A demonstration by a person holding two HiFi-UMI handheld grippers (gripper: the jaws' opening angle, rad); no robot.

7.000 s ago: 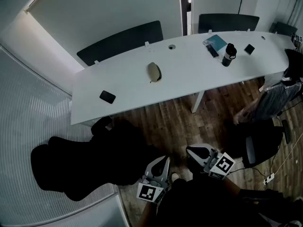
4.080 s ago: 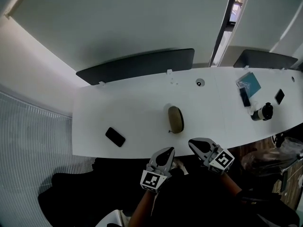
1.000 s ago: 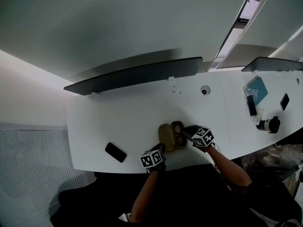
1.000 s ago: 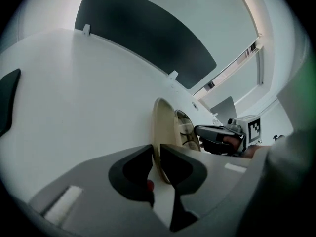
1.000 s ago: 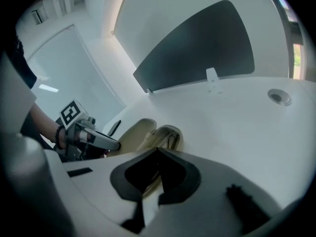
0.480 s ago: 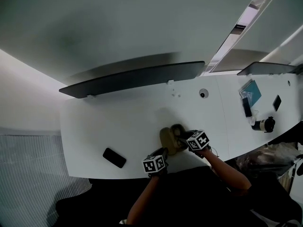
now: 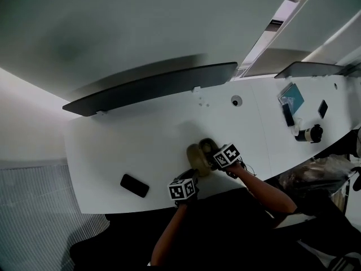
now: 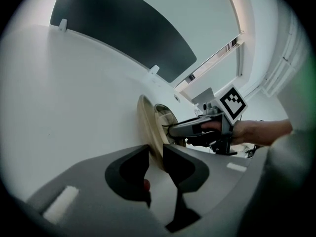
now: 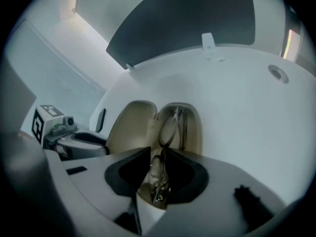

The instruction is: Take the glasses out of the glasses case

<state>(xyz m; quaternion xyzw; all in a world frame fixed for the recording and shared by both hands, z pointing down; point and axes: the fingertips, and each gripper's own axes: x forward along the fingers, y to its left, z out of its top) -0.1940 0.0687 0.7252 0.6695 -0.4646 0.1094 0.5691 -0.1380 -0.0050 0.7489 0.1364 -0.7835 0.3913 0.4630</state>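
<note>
A tan glasses case [image 7: 197, 154] lies open on the white table [image 7: 124, 145]. Its lid [image 9: 129, 125] is swung to the left and dark-rimmed glasses [image 9: 168, 130] lie in the base. My left gripper [image 8: 155, 154] is at the case's near side [image 7: 192, 175], shut on the lid's rim [image 8: 147, 127] after its jaws eased apart slightly. My right gripper [image 9: 158, 154] reaches in from the right [image 7: 212, 156]. Its jaws have just opened, and they straddle the near end of the glasses without pressing on them.
A black phone [image 7: 134, 185] lies left of the case. A dark bottle [image 7: 309, 133], a teal booklet [image 7: 291, 96] and two more phones sit at the far right. Dark chair backs [image 7: 152, 83] line the far edge, and a cable grommet [image 7: 236, 101] is set into the table.
Seconds ago the case lay shut with both grippers off the table. Within the last second the case stays open, and the right gripper has shifted left and lower over the base.
</note>
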